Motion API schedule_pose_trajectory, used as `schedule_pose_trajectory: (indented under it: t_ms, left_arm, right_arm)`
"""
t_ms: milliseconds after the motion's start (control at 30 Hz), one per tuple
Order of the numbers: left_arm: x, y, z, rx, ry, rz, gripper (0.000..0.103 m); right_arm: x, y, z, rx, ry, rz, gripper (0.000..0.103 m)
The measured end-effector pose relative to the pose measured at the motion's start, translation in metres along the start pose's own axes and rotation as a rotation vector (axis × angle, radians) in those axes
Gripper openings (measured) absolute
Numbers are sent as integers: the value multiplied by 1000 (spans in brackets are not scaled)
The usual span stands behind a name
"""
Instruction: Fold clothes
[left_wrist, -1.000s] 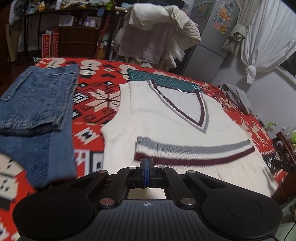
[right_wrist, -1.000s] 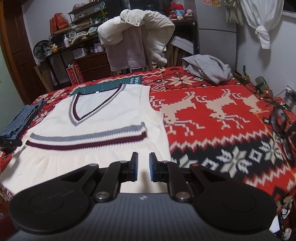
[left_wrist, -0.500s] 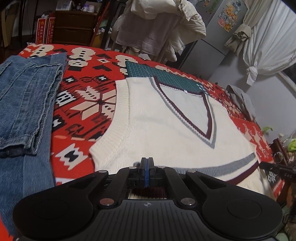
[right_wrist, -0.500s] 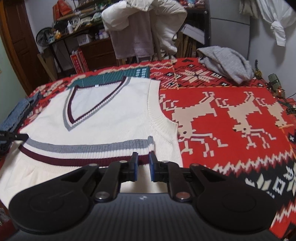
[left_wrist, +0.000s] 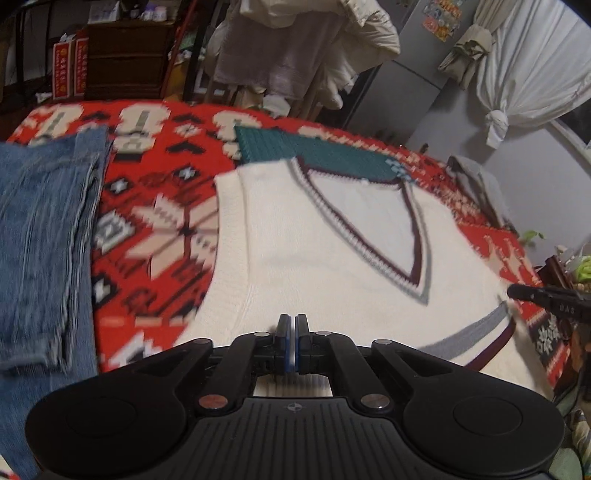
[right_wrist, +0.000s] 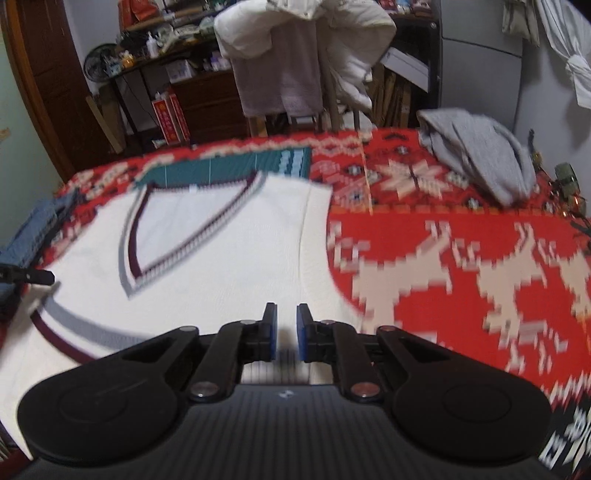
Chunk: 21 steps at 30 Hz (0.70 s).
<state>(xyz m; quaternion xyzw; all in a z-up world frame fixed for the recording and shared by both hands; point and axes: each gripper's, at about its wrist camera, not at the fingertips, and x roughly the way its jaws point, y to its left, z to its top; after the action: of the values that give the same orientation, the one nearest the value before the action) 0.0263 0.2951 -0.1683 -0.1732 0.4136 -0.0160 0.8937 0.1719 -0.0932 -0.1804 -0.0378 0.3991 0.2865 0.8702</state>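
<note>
A cream V-neck vest (left_wrist: 314, 240) (right_wrist: 221, 266) with grey and maroon trim lies on the red patterned tablecloth (right_wrist: 443, 206). Its striped hem (left_wrist: 476, 332) is lifted and doubled back over the body. My left gripper (left_wrist: 293, 332) is shut on the hem's left end, with ribbed knit showing under its pads. My right gripper (right_wrist: 286, 332) grips the right end, a narrow gap between its pads filled by knit. Each view catches the other gripper's tip at the hem: the right gripper (left_wrist: 524, 291) and the left gripper (right_wrist: 37, 275).
Folded blue jeans (left_wrist: 40, 240) lie left of the vest. A green cutting mat (right_wrist: 240, 166) sits under the neckline. A grey garment (right_wrist: 480, 158) is heaped at the far right corner. A chair draped with clothes (right_wrist: 295, 55) and a fridge stand behind the table.
Both grippers have carried the striped hem forward over the vest toward the V-neck, so the folded part now covers more of the body. The jaws of both stayed as they were.
</note>
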Motion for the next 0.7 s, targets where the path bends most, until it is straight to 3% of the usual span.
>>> schedule_pose_trajectory:
  t_ms: [167,300,367,500,700]
  left_arm:
    - [6,1,37,83,-24,46,5]
    - [21,10,69,163,-61,93,21]
    - [32,14,83,194,-66,108,24]
    - [54,18,103,274,-69,86,31]
    - [80,19,120,357,-48,30,37]
  right_arm:
    - [20,-10,38,-87,19,15,13]
    - [46,-20,66,-157,28,17,13]
    - [59,-26,80,-169,25,26,13]
    - [84,-34,104,-204,23,53,15]
    - [116,-33,128,-269,23,112,29]
